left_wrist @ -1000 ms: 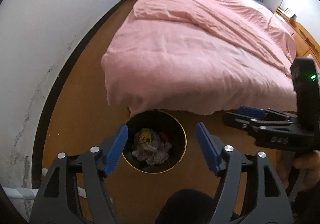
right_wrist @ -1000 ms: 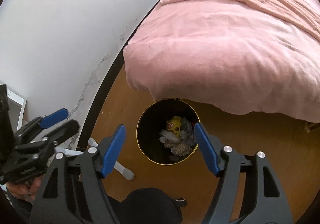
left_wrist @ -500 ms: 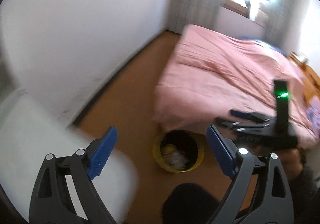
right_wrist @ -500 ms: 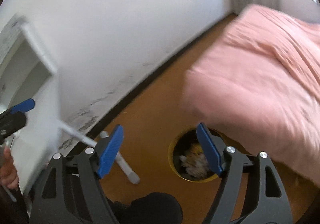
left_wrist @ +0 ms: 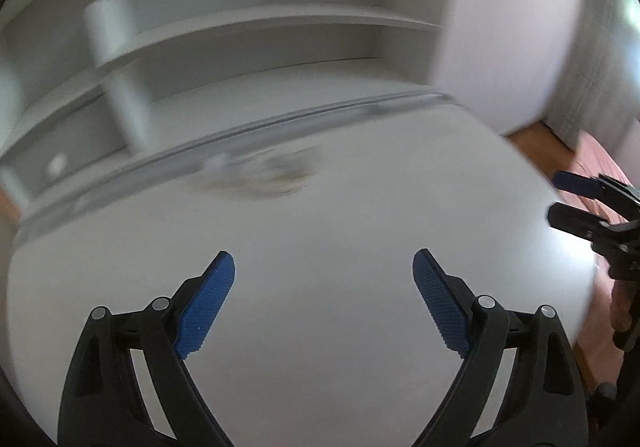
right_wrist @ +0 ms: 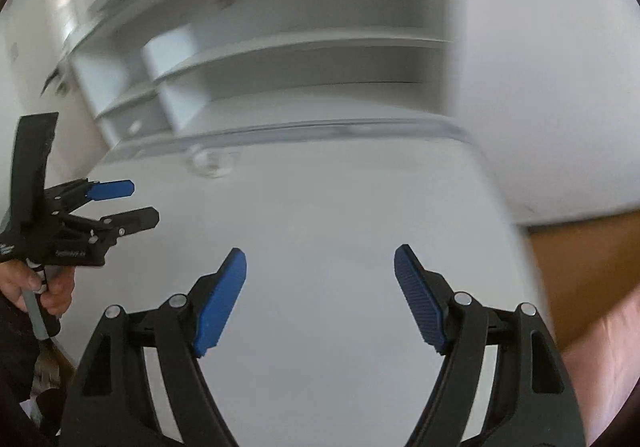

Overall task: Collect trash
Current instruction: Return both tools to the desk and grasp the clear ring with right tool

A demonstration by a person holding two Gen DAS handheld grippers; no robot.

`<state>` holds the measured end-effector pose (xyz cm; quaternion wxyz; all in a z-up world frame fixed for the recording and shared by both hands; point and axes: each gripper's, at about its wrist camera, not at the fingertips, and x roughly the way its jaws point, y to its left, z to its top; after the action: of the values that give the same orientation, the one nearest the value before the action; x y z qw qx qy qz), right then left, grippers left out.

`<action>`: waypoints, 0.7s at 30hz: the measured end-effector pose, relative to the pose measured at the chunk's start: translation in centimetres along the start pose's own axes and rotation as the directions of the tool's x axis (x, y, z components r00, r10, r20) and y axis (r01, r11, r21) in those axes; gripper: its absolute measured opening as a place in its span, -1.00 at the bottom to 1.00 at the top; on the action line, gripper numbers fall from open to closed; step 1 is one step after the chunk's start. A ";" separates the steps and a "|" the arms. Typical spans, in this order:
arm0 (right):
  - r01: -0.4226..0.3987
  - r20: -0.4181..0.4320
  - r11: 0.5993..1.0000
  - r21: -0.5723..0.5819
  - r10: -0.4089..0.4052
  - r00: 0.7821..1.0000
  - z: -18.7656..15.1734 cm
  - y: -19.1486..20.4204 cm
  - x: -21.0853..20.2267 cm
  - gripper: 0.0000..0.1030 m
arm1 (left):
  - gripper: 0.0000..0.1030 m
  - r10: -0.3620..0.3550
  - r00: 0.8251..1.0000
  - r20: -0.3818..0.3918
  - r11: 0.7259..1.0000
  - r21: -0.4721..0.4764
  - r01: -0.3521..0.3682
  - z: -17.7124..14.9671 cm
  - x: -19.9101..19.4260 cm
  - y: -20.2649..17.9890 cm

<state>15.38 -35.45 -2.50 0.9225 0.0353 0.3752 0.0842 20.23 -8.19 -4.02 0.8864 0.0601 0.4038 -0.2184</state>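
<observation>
Blur smeared both wrist views, which faced a white desk (left_wrist: 320, 231) with open white shelves (left_wrist: 256, 39) behind it. At the far left of the right wrist view, a person's hand (right_wrist: 36, 283) gripped the handle of the left gripper (right_wrist: 136, 203), seen side-on with its blue-padded fingers parted. In its own camera the left gripper (left_wrist: 324, 287) hovered over the bare desktop, jaws spread wide with nothing between them; they had just been opening. Ahead of it, near the clear strip (left_wrist: 280, 123) crossing the desk's back edge, lay a smeared brownish patch (left_wrist: 276, 175), possibly scraps of trash, too blurred to identify. In the right wrist view a small clear round object (right_wrist: 210, 161) sat at about the same place by the strip, also indistinct. The right gripper (right_wrist: 320, 279) likewise hung above the white surface, released and empty, its jaws having just widened a little. Farther right, orange-brown flooring (right_wrist: 580, 267) showed beyond the desk edge, and in the left wrist view the right gripper (left_wrist: 568, 199) appeared at the right margin before a sliver of pink bedding (left_wrist: 600, 163).
</observation>
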 end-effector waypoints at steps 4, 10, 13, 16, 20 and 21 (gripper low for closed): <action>-0.068 -0.064 0.991 -0.118 0.061 0.996 3.9 5.8 6.9 0.43 | 0.71 0.036 0.999 0.002 0.996 -0.085 -0.036 -1.4 -1.4 5.3; -0.066 -0.114 0.969 -0.236 0.040 0.993 7.3 11.8 13.4 0.43 | 0.71 0.071 0.997 0.001 0.988 -0.138 -0.070 -2.6 -3.0 10.3; -0.048 -0.126 0.960 -0.275 0.013 0.992 8.4 12.5 15.6 0.43 | 0.71 0.076 0.997 0.001 0.989 -0.131 -0.076 -2.8 -3.2 11.3; -0.034 -0.149 0.957 -0.287 -0.009 0.989 8.7 12.9 17.3 0.38 | 0.71 0.077 0.997 -0.005 0.989 -0.125 -0.077 -2.7 -2.7 12.0; -0.014 -0.160 0.951 -0.309 -0.037 0.986 8.4 13.2 18.5 0.16 | 0.71 0.066 0.998 -0.016 0.992 -0.107 -0.067 -2.2 -1.3 12.0; -0.016 -0.155 0.952 -0.306 -0.033 0.987 8.4 13.1 18.5 0.01 | 0.71 0.064 0.998 -0.019 0.993 -0.100 -0.066 -2.0 -0.9 12.0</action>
<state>32.57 -19.19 -7.49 0.8843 -0.1167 0.4299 0.1399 23.55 3.44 -5.55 0.8916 0.0301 0.4193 -0.1683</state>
